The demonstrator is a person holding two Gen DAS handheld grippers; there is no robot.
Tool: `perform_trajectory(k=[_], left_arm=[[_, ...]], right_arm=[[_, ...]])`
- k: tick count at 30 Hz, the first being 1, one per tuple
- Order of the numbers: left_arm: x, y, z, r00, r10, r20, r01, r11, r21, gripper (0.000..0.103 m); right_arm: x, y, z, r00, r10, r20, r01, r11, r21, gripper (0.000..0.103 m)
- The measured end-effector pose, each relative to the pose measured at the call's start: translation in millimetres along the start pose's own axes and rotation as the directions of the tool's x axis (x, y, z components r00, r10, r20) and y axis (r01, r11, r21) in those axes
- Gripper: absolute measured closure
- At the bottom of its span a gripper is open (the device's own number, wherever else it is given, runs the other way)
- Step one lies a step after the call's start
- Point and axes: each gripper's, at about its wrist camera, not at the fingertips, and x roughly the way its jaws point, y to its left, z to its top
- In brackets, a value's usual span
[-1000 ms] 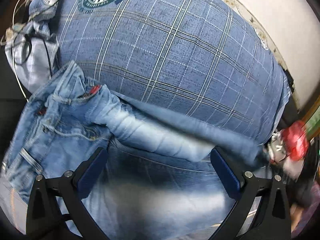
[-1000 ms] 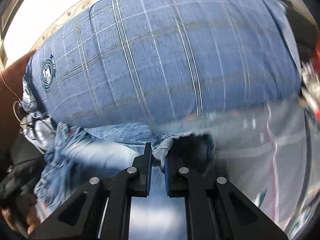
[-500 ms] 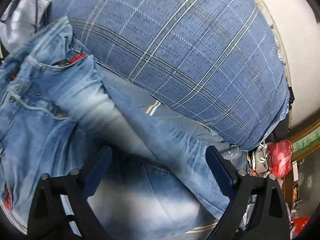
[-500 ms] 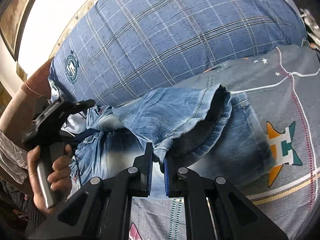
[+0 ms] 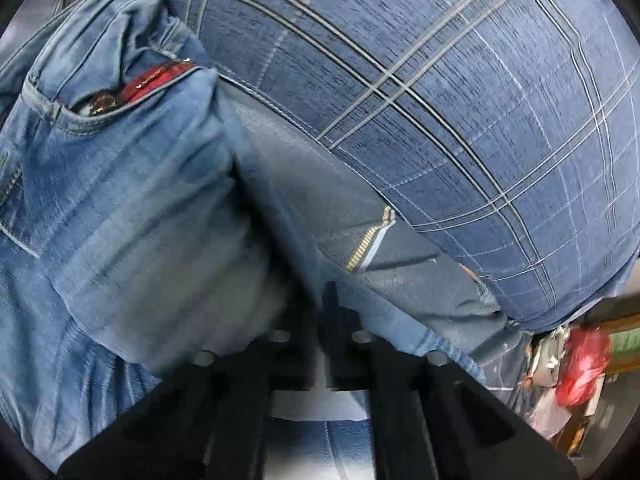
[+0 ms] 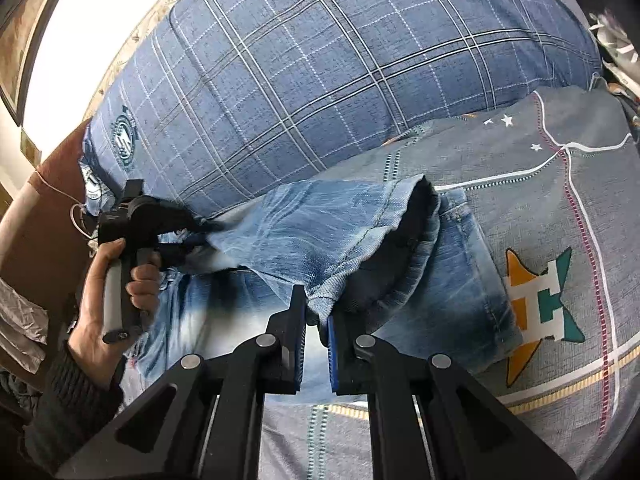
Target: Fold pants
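Note:
Light blue jeans point(image 6: 304, 236) lie on the bed, one leg folded back over the other. My right gripper point(image 6: 318, 322) is shut on the hem corner of the upper leg and holds it just off the lower leg. In the left wrist view the jeans point(image 5: 120, 200) fill the left side, a red-lined pocket point(image 5: 160, 80) up top. My left gripper point(image 5: 329, 294) is closing, its jaws together with a pinch of denim at the fold. The right wrist view shows that left gripper point(image 6: 200, 226) at the far left edge of the fold, held by a hand point(image 6: 100, 304).
A big blue plaid pillow point(image 6: 320, 80) lies just behind the jeans and touches them. The grey bedsheet point(image 6: 568, 208) with a star print spreads to the right. A red bag point(image 5: 580, 364) and clutter sit past the bed's edge. A pale wall point(image 6: 100, 20) stands behind.
My left gripper came down toward the fold and its wide-open jaws closed on the denim. My right gripper kept its grip on the hem and lowered it onto the bed.

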Motion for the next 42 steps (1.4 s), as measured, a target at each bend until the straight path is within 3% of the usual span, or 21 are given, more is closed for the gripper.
perform_trajectory(k=[4,6,9,11,13,16,18,20,21,22,23,24,27,29,32,33,34,36,37,39,42], left_arm=[[-43,-3,-16,0.990,-0.101,0.100,0.100,0.995,0.009,0.101],[-73,-3,-28,0.965,-0.205,0.163,0.207,0.978,0.004,0.101],[-108,3,-53,0.934,-0.284,0.219,0.289,0.957,0.008,0.101],[-128,15,-78,0.910,-0.330,0.251,0.334,0.942,0.029,0.101],[-134,36,-105,0.901,-0.353,0.254,0.353,0.934,0.048,0.101],[-114,82,-147,0.928,-0.329,0.175,0.333,0.943,0.007,0.101],[-97,112,-164,0.950,-0.289,0.123,0.294,0.955,-0.032,0.101],[-78,142,-172,0.961,-0.275,0.041,0.278,0.948,-0.157,0.101],[-73,148,-172,0.954,-0.298,0.014,0.295,0.934,-0.200,0.100],[-75,150,-172,0.952,-0.306,0.012,0.302,0.931,-0.204,0.100],[-82,148,-171,0.954,-0.299,0.032,0.300,0.937,-0.176,0.099],[-91,142,-170,0.957,-0.284,0.064,0.290,0.949,-0.126,0.096],[-104,126,-177,0.958,-0.266,0.108,0.268,0.963,-0.005,0.066],[-100,115,-180,0.959,-0.265,0.099,0.263,0.964,0.027,0.063],[-85,113,-178,0.966,-0.253,0.061,0.254,0.967,0.002,0.063],[-82,112,-177,0.967,-0.251,0.047,0.252,0.968,-0.013,0.063],[-77,109,-177,0.965,-0.260,0.034,0.261,0.965,-0.026,0.063],[-73,101,-180,0.962,-0.273,0.019,0.274,0.962,-0.020,0.064],[-72,94,-182,0.959,-0.284,0.018,0.284,0.959,0.002,0.075],[-76,81,-187,0.960,-0.280,0.032,0.278,0.959,0.055,0.097],[-91,70,-191,0.946,-0.313,0.085,0.305,0.948,0.094,0.098]], right_arm=[[3,-18,10,1.000,-0.011,0.014,0.010,0.998,0.066,0.096],[-9,-28,15,0.996,0.024,0.091,-0.034,0.993,0.112,0.096],[-32,-30,17,0.977,0.063,0.202,-0.085,0.992,0.098,0.096],[-38,-28,13,0.977,0.059,0.205,-0.074,0.995,0.068,0.095],[-37,-34,6,0.986,0.064,0.152,-0.076,0.995,0.072,0.095],[-17,-48,-5,0.999,0.040,-0.022,-0.039,0.997,0.064,0.094],[0,-61,-15,0.986,0.068,-0.155,-0.054,0.994,0.097,0.090],[10,-66,-22,0.974,0.060,-0.218,-0.035,0.993,0.116,0.086],[9,-65,-21,0.977,0.054,-0.204,-0.030,0.992,0.122,0.084],[4,-63,-19,0.984,0.055,-0.170,-0.033,0.991,0.129,0.072],[0,-62,-17,0.989,0.058,-0.134,-0.039,0.990,0.133,0.048],[-6,-59,-14,0.995,0.060,-0.079,-0.048,0.989,0.143,0.039],[-16,-53,-9,0.999,0.042,0.004,-0.042,0.990,0.134,0.036],[-19,-55,-6,0.999,0.012,0.030,-0.016,0.990,0.140,0.036],[3,-58,10,0.994,-0.103,-0.024,0.106,0.983,0.150,0.036],[19,-63,16,0.991,-0.121,-0.061,0.129,0.980,0.150,0.038],[27,-67,19,0.990,-0.119,-0.072,0.129,0.980,0.150,0.048],[46,-69,27,0.988,-0.107,-0.110,0.123,0.982,0.144,0.076],[52,-69,26,0.986,-0.102,-0.130,0.120,0.983,0.137,0.101],[55,-59,25,0.979,-0.145,-0.144,0.158,0.984,0.085,0.101],[29,-43,37,0.986,-0.161,-0.031,0.163,0.985,0.049,0.102]])
